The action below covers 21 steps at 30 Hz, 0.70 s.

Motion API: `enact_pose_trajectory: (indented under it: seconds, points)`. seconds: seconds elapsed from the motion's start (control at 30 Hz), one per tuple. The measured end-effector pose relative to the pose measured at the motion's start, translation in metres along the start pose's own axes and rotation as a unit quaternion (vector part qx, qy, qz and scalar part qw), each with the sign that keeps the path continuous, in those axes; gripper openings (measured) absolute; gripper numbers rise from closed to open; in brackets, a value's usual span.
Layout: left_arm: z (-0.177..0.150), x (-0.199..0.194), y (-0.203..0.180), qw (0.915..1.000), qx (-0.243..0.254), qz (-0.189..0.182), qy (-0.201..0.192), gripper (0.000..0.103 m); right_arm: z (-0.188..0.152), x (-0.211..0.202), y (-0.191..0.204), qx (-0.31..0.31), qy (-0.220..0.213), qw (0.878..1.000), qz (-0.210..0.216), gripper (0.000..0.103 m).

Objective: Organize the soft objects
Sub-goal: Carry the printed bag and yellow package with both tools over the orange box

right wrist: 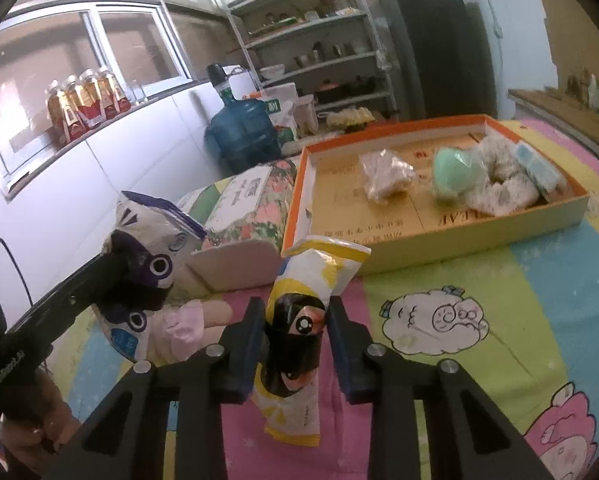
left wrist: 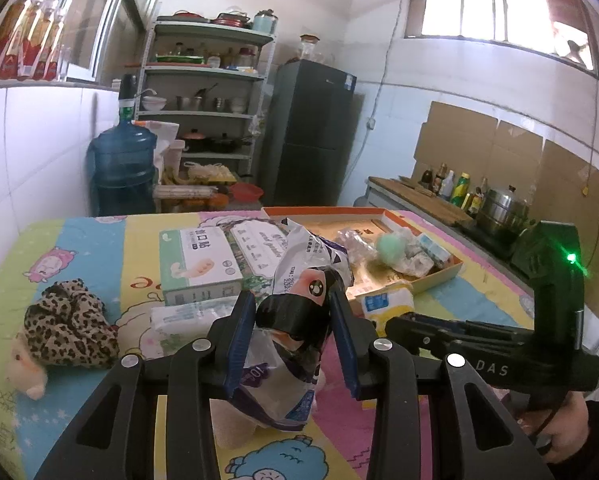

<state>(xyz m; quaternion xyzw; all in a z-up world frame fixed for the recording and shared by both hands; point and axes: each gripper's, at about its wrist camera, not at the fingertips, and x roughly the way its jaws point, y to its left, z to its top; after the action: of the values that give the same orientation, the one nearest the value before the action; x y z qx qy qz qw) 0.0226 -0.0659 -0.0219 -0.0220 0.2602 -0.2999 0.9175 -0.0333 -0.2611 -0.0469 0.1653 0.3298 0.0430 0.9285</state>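
Left gripper (left wrist: 295,312) jaws clamped on purple-white packet (left wrist: 299,264), right gripper (right wrist: 295,328) jaws on yellow-white packet (right wrist: 315,268) (both upright).

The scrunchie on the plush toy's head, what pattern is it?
Leopard print, tan with dark spots. The scrunchie shows best in the left wrist view.

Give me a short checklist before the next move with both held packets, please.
1. Left gripper closed on the white and purple packet: ok.
2. Right gripper gripping the yellow and white packet: ok, jaws have just been closing.
3. Yellow and white packet lifted clear of the cloth: cannot tell.
4. Free floor space in the orange tray: ok.
5. Leopard scrunchie sorted: not ok, outside the tray.
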Motion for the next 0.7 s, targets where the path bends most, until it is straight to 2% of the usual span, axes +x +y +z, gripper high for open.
enact_pose_trajectory:
  seconds: [0.3, 0.7]
  points:
    - [0.007, 0.002, -0.017, 1.0, 0.005, -0.001, -0.007, 0.04, 0.009, -0.021, -0.006, -0.006, -0.033, 0.999, 0.016, 0.026]
    - [0.019, 0.015, -0.048, 0.9998, 0.014, -0.002, -0.011, 0.04, 0.026, -0.05, -0.035, 0.003, -0.074, 0.997, 0.007, 0.026]
